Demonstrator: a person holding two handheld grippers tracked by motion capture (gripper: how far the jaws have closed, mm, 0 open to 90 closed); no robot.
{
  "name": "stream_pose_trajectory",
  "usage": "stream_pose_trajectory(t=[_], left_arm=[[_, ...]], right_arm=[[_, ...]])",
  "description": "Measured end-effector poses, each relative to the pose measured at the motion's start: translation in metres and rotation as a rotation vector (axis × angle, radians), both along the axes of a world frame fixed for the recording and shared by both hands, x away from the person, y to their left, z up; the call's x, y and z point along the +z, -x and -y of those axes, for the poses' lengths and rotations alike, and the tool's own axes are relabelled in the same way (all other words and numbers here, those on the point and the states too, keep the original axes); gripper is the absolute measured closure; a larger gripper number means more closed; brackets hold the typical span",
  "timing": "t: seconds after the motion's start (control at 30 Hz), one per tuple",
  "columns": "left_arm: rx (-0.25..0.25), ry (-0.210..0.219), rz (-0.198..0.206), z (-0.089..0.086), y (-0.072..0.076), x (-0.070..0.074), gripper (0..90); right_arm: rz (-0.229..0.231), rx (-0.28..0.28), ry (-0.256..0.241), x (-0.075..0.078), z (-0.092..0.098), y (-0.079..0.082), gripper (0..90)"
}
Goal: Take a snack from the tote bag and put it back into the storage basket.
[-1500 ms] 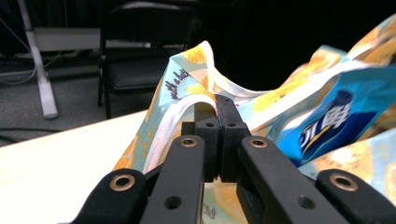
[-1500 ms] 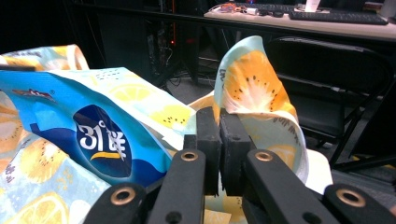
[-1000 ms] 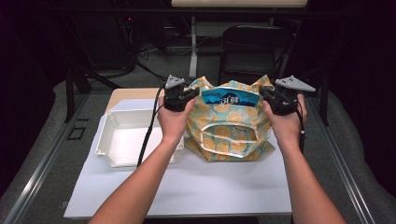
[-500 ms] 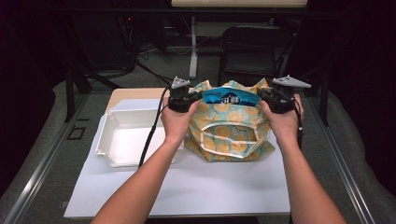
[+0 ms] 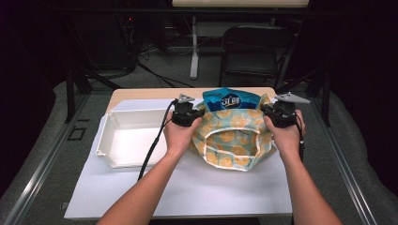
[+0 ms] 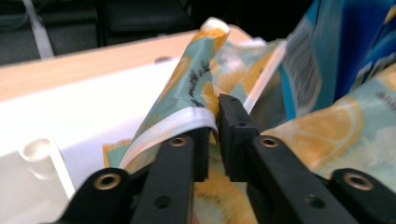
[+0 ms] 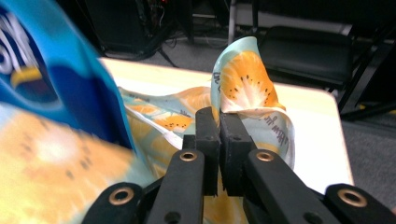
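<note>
Teal fabric printed with orange slices forms a soft tote bag point(image 5: 232, 138), the landmark of this entry, standing on a white sheet point(image 5: 187, 187) that covers the wooden worktop point(image 5: 141, 93). Item one: a blue snack packet point(image 5: 230, 99), upright inside the bag, its top rising above the bag's far rim; in the left gripper view its blue and white printed side point(image 6: 317, 56) shows just behind the bag's edge, and in the right gripper view it stands blurred at that picture's left point(image 7: 42, 70). Item two: the left gripper point(image 5: 195, 117), held in the person's left hand point(image 5: 180, 133), at the bag's left upper edge; its jaws are pinching a fold of the bag's white-trimmed rim point(image 6: 196, 107), with a narrow gap left between them where the cloth passes. Item three: the right gripper point(image 5: 267, 112), held in the right hand point(image 5: 286, 133), at the bag's right upper edge; its jaws are pressed together on a flap of the bag's cloth point(image 7: 243, 84), which curls up above the tips. Item four: a white plastic bin point(image 5: 129, 138), open-topped, lying on the sheet just left of the bag, with the left gripper's black cable point(image 5: 152, 147) trailing across its right wall. Item five: a dark folding chair point(image 5: 256, 51) on the floor well beyond the bag.
</note>
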State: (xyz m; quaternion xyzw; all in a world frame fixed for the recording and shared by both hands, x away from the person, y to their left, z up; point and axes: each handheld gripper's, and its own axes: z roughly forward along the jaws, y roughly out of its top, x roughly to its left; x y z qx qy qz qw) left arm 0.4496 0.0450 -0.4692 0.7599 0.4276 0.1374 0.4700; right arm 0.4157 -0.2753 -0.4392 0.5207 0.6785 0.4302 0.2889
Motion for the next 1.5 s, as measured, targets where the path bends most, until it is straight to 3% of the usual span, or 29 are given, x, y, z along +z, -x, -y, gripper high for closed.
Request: stream_pose_trajectory(t=[0.17,0.33,0.37,0.4,0.43,0.5,0.63,0.83,1.03,1.13,1.2,1.27,1.4,1.5], left_arm=[[-0.010,-0.010,-0.027,0.001,0.004,-0.011,71.2],[0.007,0.014,-0.053,-0.002,0.008,-0.015,59.9],[0.006,0.021,-0.058,-0.004,0.009,-0.014,54.3],[0.006,0.038,-0.058,-0.005,0.010,-0.014,54.3],[0.005,0.048,-0.056,-0.007,0.011,-0.012,48.4],[0.007,0.059,-0.034,-0.013,0.017,-0.008,46.8],[0.000,0.077,0.016,-0.023,0.027,0.000,44.2],[-0.016,0.155,0.047,-0.037,0.048,0.009,42.7],[-0.042,0.162,0.089,-0.035,0.076,0.007,38.9],[-0.059,0.157,0.091,-0.030,0.085,0.005,35.7],[-0.069,0.136,0.091,-0.023,0.091,0.001,31.0],[-0.075,0.110,0.093,-0.018,0.095,-0.002,24.4],[-0.084,0.087,0.078,-0.008,0.098,-0.010,18.0],[-0.087,0.070,0.077,-0.002,0.098,-0.013,16.7]], right_arm=[[-0.026,0.005,-0.019,-0.017,0.005,0.005,84.7],[-0.042,0.023,-0.005,-0.031,0.003,0.011,83.9],[-0.053,0.005,0.007,-0.036,0.004,0.012,80.8],[-0.053,0.005,0.007,-0.036,0.004,0.012,80.8],[-0.045,-0.012,-0.012,-0.036,0.008,0.015,78.0],[-0.030,-0.024,-0.020,-0.034,0.010,0.018,69.8],[0.045,-0.017,-0.046,-0.014,0.018,0.035,59.0],[0.118,0.026,-0.121,0.008,0.024,0.066,42.2],[0.124,0.091,-0.125,0.002,0.014,0.096,27.8],[0.115,0.103,-0.103,-0.005,0.008,0.104,26.8],[0.109,0.104,-0.093,-0.012,0.004,0.105,27.9],[0.109,0.098,-0.081,-0.017,0.002,0.106,35.1],[0.103,0.096,-0.073,-0.028,-0.001,0.111,68.8],[0.097,0.090,-0.064,-0.037,-0.001,0.115,87.2]])
